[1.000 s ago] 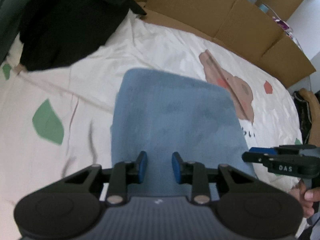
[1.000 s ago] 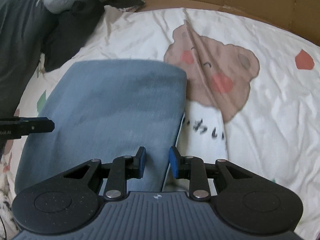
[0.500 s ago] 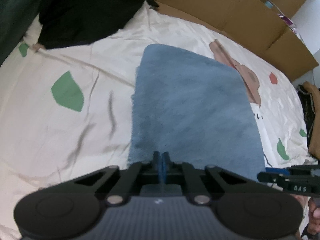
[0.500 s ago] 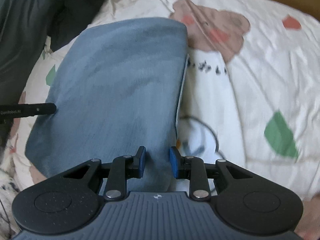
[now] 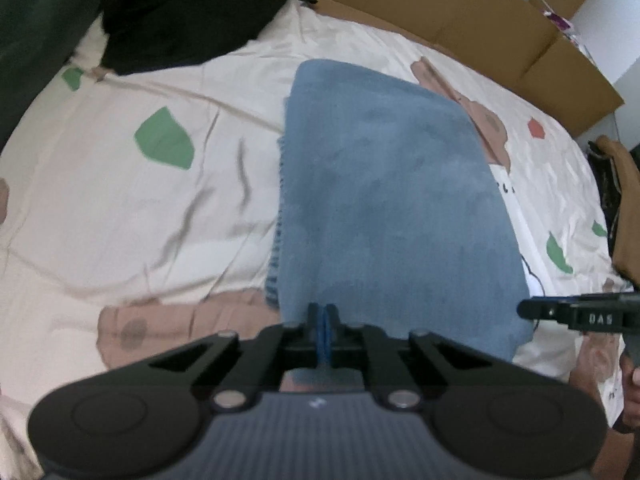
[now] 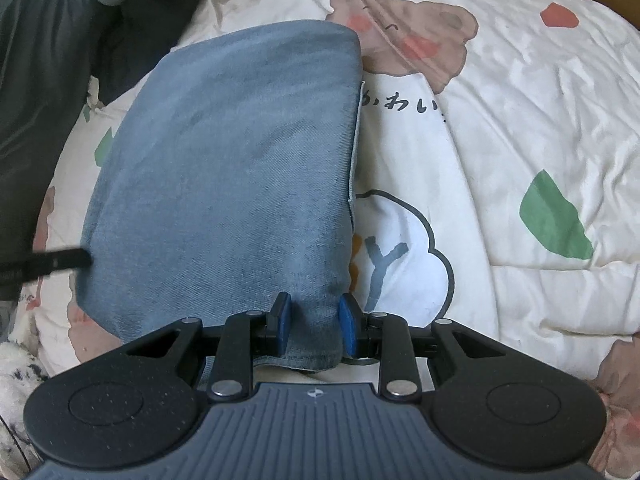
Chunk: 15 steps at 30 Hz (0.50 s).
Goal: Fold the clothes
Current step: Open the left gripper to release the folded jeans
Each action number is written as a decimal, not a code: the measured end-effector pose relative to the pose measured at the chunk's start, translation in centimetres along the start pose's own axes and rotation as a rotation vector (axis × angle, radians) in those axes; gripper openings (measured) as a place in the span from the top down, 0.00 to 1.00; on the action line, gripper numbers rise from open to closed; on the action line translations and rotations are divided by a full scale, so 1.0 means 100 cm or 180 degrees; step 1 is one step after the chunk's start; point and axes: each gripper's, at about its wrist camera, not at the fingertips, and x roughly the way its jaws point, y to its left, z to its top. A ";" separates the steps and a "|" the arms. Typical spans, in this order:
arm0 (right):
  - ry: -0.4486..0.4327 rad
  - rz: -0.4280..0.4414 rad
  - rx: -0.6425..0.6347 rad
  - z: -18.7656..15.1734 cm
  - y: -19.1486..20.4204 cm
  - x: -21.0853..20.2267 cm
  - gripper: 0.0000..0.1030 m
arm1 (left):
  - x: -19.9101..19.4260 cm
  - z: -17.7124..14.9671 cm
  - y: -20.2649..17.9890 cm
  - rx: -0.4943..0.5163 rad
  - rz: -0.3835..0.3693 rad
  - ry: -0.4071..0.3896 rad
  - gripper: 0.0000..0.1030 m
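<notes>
Blue fleecy garment (image 5: 384,208), folded into a long soft rectangle, lies lengthwise on the bed w/ the cream cartoon-print sheet (image 5: 120,208), near end at the claws, far end toward the brown cardboard boxes (image 5: 472,12).

Left claw (image 5: 322,330) sits on the near-left corner: its blue pads are almost together, only a thin slit btwn them, jaws having just eased apart a little after closing. Cloth edge runs into that slit, so it reads as a thin pinch on one layer, prob. the hem, though the hold looks light.

Right claw (image 6: 314,326) is at the near-right corner, jaws partly spread w/ a thick roll of the blue cloth filling the gap and both pads against it. Looks like several layers bunched there, hence the wider stance.

Why both near corners: gripping the two ends of one edge keeps it straight, so it can be lifted and carried toward the far end for the next fold w/o skewing. Garment is flat and squared already, so that's my guess at the step.

Black clothes pile (image 5: 184,12) sits far-left on the bed, well apart, prob. waiting its turn.
</notes>
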 end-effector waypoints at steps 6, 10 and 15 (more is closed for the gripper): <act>-0.0107 0.0036 0.0101 -0.006 -0.004 0.000 0.62 | -0.008 -0.010 0.023 -0.0382 -0.0025 -0.0217 0.56; -0.0122 0.0037 0.0196 -0.010 -0.006 0.003 0.60 | 0.003 -0.019 0.041 -0.0810 -0.0317 -0.0268 0.56; -0.0084 0.0028 0.0199 -0.006 -0.006 0.003 0.59 | 0.015 -0.029 0.050 -0.1233 -0.0792 -0.0247 0.59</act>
